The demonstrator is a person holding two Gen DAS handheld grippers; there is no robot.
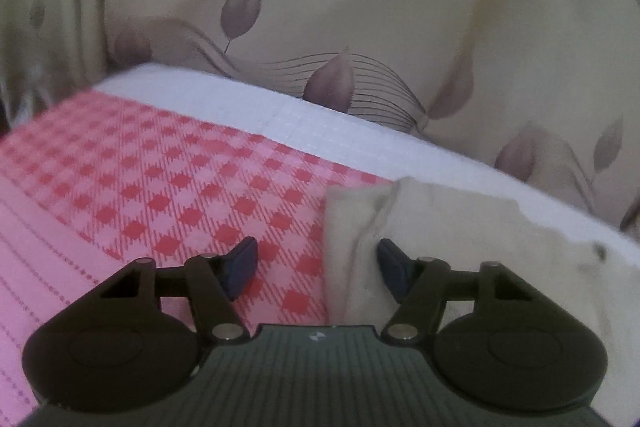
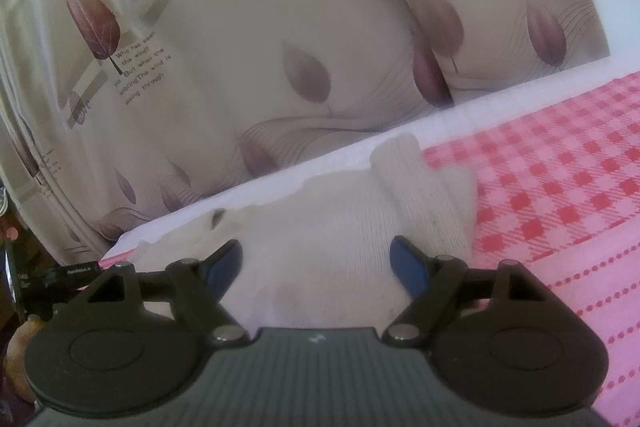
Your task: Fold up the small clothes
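Note:
A small white knit garment [image 1: 452, 239] lies on the pink and red checked cloth [image 1: 160, 187], near its white far edge. In the left wrist view my left gripper [image 1: 318, 267] is open, its right finger [image 1: 394, 269] over the garment's left edge, its left finger over the checks. In the right wrist view the garment [image 2: 320, 231] shows a ribbed folded strip [image 2: 416, 195] on top. My right gripper [image 2: 318, 265] is open just above the garment, one finger on each side of its middle. Neither holds anything.
A cream curtain with purple leaf prints [image 1: 320, 7] hangs right behind the table edge; it fills the background of the right wrist view [image 2: 280, 47]. A white border strip [image 1: 280, 115] runs along the cloth's far edge. Dark objects [image 2: 24, 279] sit at the left.

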